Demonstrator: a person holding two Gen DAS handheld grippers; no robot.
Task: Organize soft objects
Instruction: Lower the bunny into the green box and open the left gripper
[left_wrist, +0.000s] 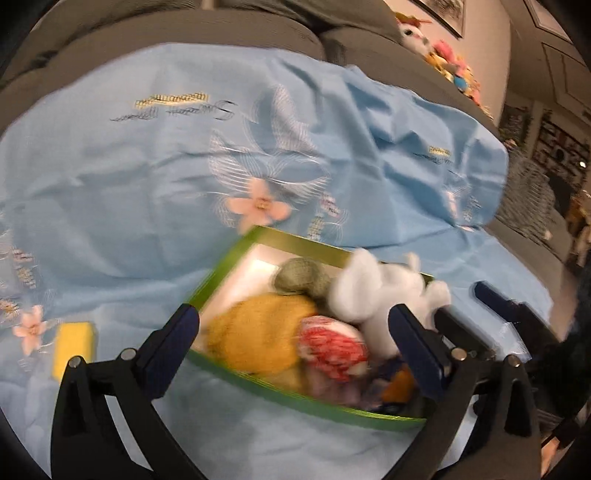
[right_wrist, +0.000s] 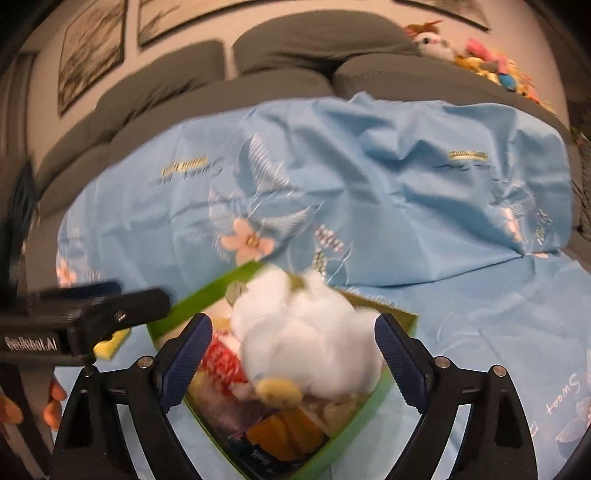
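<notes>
Green-rimmed box (left_wrist: 236, 258) on blue sheet (left_wrist: 129, 184): white plush (right_wrist: 306, 339), mustard, grey and red-white soft items. Left gripper (left_wrist: 295, 332) and right gripper (right_wrist: 291, 350) spread wide, empty.

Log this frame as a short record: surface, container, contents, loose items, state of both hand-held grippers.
surface: light blue floral sheet over a grey sofa
container: green-rimmed box, open, on the sheet
contents: white plush toy, mustard-yellow soft item, red-and-white item, grey-green item
loose items: yellow sponge on the sheet beside the box
left hand-held gripper: open, nothing gripped
right hand-held gripper: open, plush between the jaws, not pinched
image: motion-blurred
</notes>
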